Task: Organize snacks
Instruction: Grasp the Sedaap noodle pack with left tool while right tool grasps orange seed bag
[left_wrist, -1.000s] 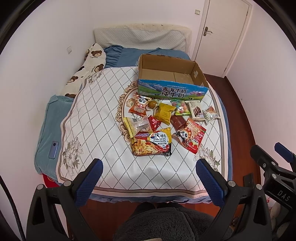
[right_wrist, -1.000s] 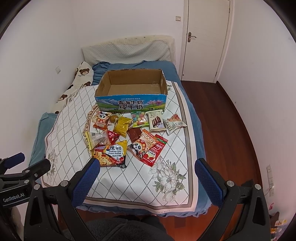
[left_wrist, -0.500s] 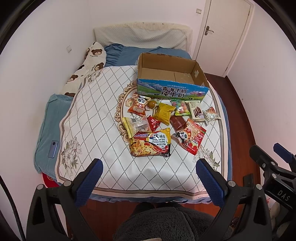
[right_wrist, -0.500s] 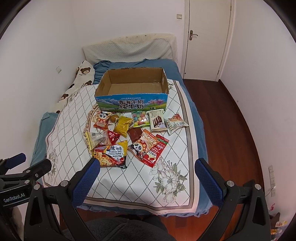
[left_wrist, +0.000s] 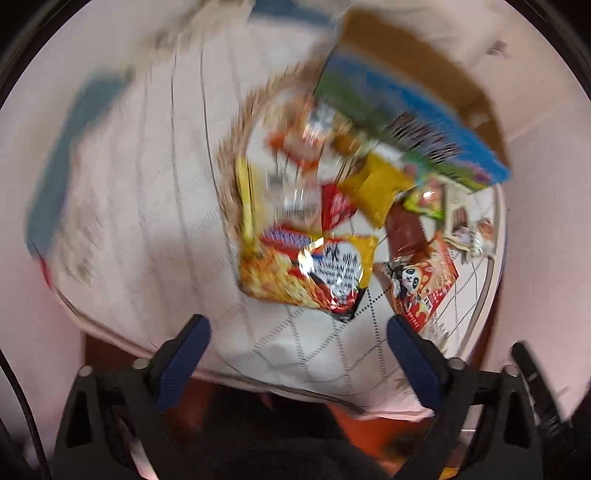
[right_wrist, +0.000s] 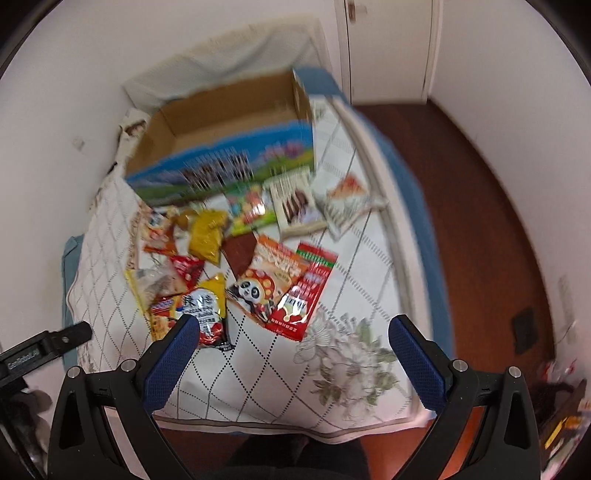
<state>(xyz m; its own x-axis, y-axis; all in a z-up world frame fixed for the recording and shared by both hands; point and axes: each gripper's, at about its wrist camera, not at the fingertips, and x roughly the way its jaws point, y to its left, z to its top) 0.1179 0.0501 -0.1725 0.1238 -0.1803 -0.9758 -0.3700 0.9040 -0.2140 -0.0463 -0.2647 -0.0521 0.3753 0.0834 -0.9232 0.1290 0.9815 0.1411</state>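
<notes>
Both tongs hang over the quilted white bedspread (right_wrist: 369, 258), holding nothing. The left tongs (left_wrist: 298, 332) are spread but narrowing, the yellow noodle packet (left_wrist: 306, 269) just ahead. The right tongs (right_wrist: 291, 334) stand spread, the red panda-print packet (right_wrist: 284, 284) just ahead, the open cardboard box (right_wrist: 229, 110) beyond.

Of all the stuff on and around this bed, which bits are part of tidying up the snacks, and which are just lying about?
Part of the job:
cardboard box
noodle packet
panda packet
yellow packet
biscuit packet

Just lying about:
quilt
pillow
door
</notes>
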